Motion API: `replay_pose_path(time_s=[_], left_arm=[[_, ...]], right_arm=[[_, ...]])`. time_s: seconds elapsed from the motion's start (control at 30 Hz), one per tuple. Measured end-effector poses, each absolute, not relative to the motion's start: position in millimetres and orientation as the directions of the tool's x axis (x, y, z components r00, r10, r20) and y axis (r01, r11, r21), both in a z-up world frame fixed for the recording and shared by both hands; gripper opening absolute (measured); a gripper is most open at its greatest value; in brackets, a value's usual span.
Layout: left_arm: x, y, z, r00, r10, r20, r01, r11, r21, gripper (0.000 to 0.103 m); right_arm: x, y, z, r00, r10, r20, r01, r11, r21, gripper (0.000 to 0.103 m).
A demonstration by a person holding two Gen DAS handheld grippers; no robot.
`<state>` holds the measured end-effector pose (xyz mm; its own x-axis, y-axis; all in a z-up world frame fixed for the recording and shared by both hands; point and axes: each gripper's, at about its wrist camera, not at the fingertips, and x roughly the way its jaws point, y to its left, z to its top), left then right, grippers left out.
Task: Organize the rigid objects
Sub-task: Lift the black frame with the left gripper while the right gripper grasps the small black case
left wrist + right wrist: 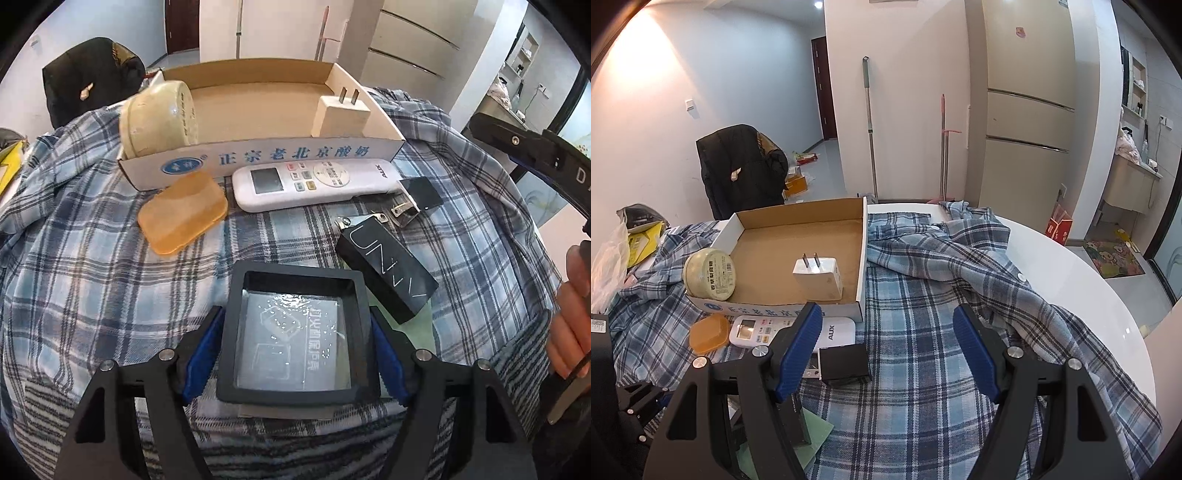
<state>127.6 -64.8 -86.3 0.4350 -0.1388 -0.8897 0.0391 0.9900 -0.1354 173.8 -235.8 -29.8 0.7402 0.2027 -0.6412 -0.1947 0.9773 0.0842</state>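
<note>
Two left tongs (297,350) clamping square black tray (295,332), lying flat

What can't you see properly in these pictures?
- Left wrist view: whether the left gripper presses the black square box; the box hides the pads.
- Left wrist view: the right hand, cut off by the edge.
- Right wrist view: the remote, partly behind a gripper finger.
- Both views: label print on the round tin, too small.
</note>
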Motion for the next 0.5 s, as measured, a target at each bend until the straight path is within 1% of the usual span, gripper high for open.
replay_pose_path(time_s=[0.17,0.27,0.37,0.5], left_arm=[[126.7,-60.9,-83.5,0.464,-0.146,-0.874,0.033,0.988,-0.148,0.072],[120.1,-57.5,-67.5,0.529,-0.139,-0.837,0.061,0.990,-0.127,0.072],[112.6,-48.6,-41.7,0.632,-0.114,-0.766,0.059,0.993,-0.099,0.072],[100.9,-28.6,-9.3,0.769,-0.114,-0.629,0.048,0.992,-0.121,0.072]], right_arm=[[176.5,-238.3,-31.9,0.735,0.197,-0.648,-0.187,0.979,0.086,0.072],[178.5,-239.4,-33.4,0.733,0.193,-0.653,-0.181,0.980,0.086,0.072],[180.5,-239.7,-35.3,0.729,0.192,-0.657,-0.179,0.980,0.088,0.072],[181.3,-237.9,-38.0,0.722,0.203,-0.662,-0.192,0.977,0.090,0.072]])
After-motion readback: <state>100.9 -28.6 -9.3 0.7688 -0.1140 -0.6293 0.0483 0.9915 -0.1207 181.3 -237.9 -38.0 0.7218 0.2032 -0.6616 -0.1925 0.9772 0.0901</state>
